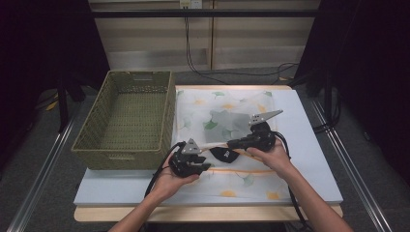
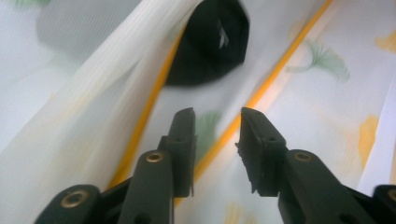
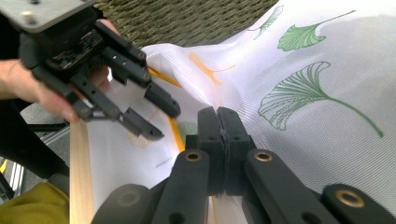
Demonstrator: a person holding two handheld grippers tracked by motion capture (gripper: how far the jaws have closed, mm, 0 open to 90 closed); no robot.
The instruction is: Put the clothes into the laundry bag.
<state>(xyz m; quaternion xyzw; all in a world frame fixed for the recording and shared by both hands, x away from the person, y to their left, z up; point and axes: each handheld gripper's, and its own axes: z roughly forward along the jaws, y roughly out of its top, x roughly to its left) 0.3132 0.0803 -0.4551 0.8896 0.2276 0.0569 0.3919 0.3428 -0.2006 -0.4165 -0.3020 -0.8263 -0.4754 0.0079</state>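
left gripper point(image 1: 205, 167) fingers spread, hovering over cloth point(image 1: 227, 108) | right gripper point(image 1: 231, 143) fingers pinching cloth fold | black item point(image 2: 215, 42) on cloth | basket point(image 1: 124, 121) left

We saw a wooden table point(image 1: 208, 213) topped by a pale blue board point(image 1: 309, 145), standing on a grey floor point(image 1: 43, 164) with metal rails point(image 1: 43, 171) on both sides. Behind it stood a light wooden panel wall point(image 1: 154, 38), black cables point(image 1: 193, 58) hanging down it, and dark curtains point(image 1: 43, 43) flanked the scene.
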